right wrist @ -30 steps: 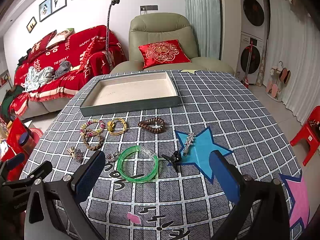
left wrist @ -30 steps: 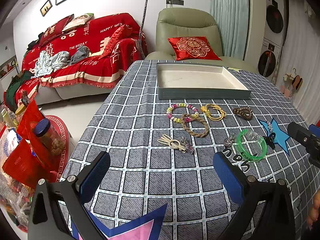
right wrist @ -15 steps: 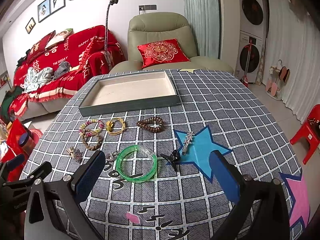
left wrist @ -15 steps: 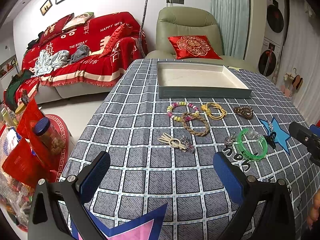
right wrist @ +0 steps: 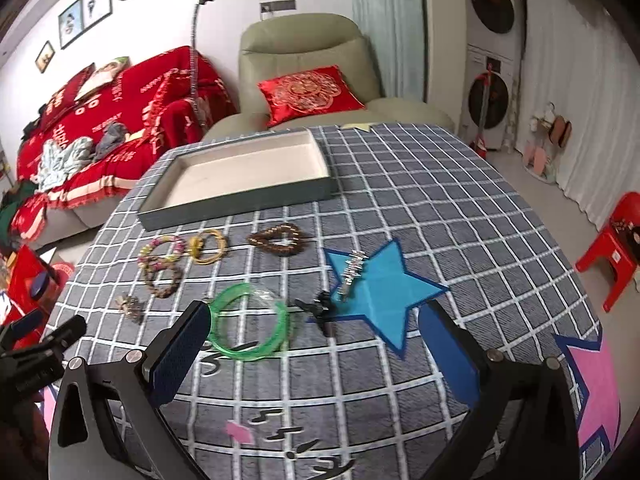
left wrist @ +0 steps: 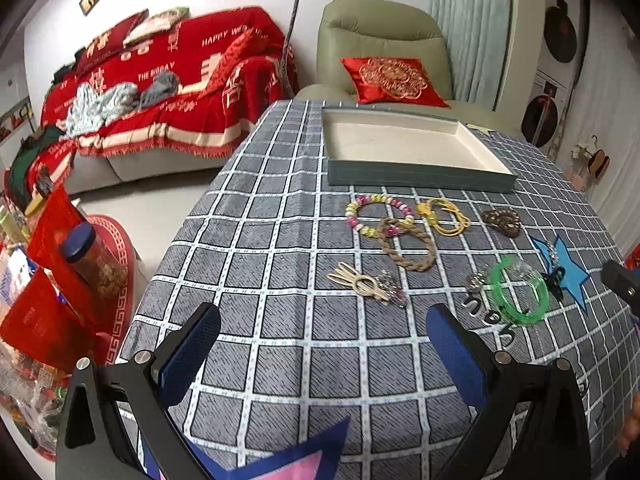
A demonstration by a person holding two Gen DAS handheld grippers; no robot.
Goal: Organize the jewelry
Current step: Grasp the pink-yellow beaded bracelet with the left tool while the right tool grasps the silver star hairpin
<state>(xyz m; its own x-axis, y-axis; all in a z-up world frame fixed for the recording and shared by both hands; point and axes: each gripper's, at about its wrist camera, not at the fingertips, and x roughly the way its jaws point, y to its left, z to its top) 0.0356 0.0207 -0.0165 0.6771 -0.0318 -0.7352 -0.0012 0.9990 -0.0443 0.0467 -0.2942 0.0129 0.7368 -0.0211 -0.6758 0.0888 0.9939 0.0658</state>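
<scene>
A living room with a red-draped sofa (left wrist: 160,92) and a green armchair (right wrist: 308,80) is sitting behind your bench (left wrist: 280,264), which is wearing a grey checked cloth. Your left gripper (left wrist: 320,344) is hovering over bare cloth with its jaws standing wide apart, gripping nothing. Your right gripper (right wrist: 316,344) is likewise hanging with jaws spread and empty, its left pad just beside the green bangle (right wrist: 250,324). At twelve o'clock the tray (left wrist: 416,178) is lying empty. Between it and you the jewelry is resting in a loose row: a beaded bracelet (left wrist: 376,216) overlapping a braided ring (left wrist: 408,248), a yellow cord loop (left wrist: 444,216), a brown bead string (right wrist: 278,238). A black claw clip (right wrist: 320,310) is lying at two o'clock of the bangle, touching the blue star patch (right wrist: 380,292).
</scene>
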